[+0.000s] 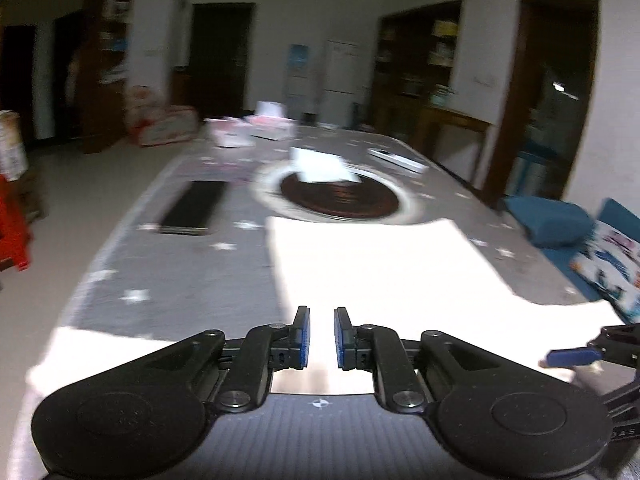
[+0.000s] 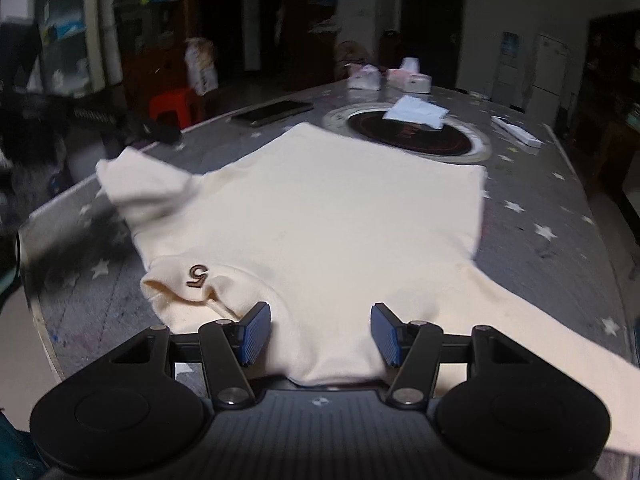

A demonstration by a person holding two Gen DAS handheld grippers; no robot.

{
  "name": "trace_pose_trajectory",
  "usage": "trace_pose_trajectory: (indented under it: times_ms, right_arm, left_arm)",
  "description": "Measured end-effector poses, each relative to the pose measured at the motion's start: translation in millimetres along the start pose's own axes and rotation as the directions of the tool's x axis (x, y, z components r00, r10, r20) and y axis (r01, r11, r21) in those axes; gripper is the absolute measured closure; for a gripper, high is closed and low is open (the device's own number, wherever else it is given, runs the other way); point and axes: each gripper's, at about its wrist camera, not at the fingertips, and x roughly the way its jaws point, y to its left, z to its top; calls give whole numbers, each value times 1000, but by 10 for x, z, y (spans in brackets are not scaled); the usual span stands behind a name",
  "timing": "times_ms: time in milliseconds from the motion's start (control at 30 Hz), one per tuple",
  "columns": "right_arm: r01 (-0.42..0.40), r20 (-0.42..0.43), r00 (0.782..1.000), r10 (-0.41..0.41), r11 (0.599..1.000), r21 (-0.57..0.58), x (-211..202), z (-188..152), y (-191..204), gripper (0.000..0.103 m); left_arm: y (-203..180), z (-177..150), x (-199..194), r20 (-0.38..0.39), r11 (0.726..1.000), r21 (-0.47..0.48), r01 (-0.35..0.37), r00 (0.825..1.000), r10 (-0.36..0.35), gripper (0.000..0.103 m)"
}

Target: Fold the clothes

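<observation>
Star-print tablecloth (image 2: 532, 220) — cream shirt (image 2: 320, 216) spread flat.

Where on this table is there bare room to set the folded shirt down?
Bare star-print cloth lies right of the cream shirt, and between the shirt and the black keyboard. The round hotplate and far-end boxes crowd the middle and back.

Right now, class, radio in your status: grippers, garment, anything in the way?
Left gripper open, fingers empty. Right gripper open over the near edge. Cream shirt spread on the table, one sleeve folded in. Nothing on the shirt.
</observation>
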Motion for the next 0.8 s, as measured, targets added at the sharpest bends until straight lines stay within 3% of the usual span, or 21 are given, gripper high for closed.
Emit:
trace_pose_trajectory:
  times_ms: [133,300,467,800]
  right_arm:
    - [68,18,997,-69,996,61,-180,-76,-216,49]
    - [199,3,979,-202,965,168,-332,-214,-600,52]
    - [294,-30,955,-296,924,245,-379,-361,-977,53]
    - [434,-94,900,-426,849,300,-390,-574,-1497,57]
  left_arm:
    - [-431,7,215,-32,992,58,117,993,-115,89]
    - [-818,-144,425,-103,974,96,206,975,-197,89]
    - [-949,-276,458,-145,963,126,238,965,-219,89]
    - [-954,-328,469,-161,960,157,231,965,-206,81]
